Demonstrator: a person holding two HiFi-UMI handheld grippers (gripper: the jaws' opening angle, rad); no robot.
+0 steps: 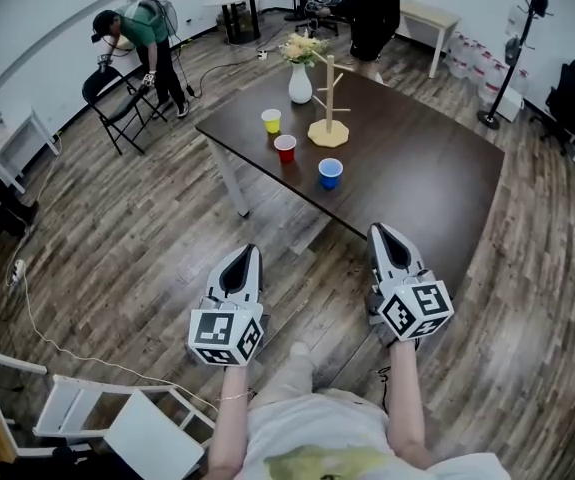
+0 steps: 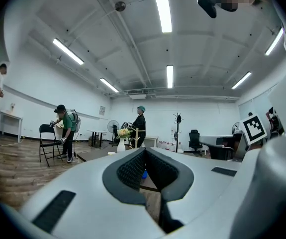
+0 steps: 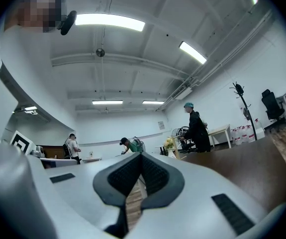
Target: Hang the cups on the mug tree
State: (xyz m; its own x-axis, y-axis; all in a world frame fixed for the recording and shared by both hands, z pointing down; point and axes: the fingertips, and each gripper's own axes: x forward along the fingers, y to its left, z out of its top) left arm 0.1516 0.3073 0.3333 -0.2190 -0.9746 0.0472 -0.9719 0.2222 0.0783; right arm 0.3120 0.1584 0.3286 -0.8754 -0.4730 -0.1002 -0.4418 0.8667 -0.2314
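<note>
A wooden mug tree (image 1: 328, 108) stands on the dark brown table (image 1: 417, 173), near its far left side. Three cups sit upright in front of it: yellow (image 1: 272, 120), red (image 1: 285, 148) and blue (image 1: 330, 173). Both grippers hang well short of the cups, at the table's near edge. My left gripper (image 1: 251, 250) is over the wooden floor and my right gripper (image 1: 379, 228) is over the table's near corner. Each one's jaws are shut with nothing in them. In the left gripper view, the left gripper (image 2: 143, 151) shows a sliver of the blue cup (image 2: 143, 174) through its jaw notch.
A white vase of flowers (image 1: 301, 80) stands just behind the mug tree. A person in green (image 1: 142, 33) bends over a folding chair (image 1: 112, 103) at far left, and another person (image 1: 372, 8) stands beyond the table. A coat rack (image 1: 512, 53) is at far right. White furniture (image 1: 117, 418) and a floor cable (image 1: 57, 343) lie near left.
</note>
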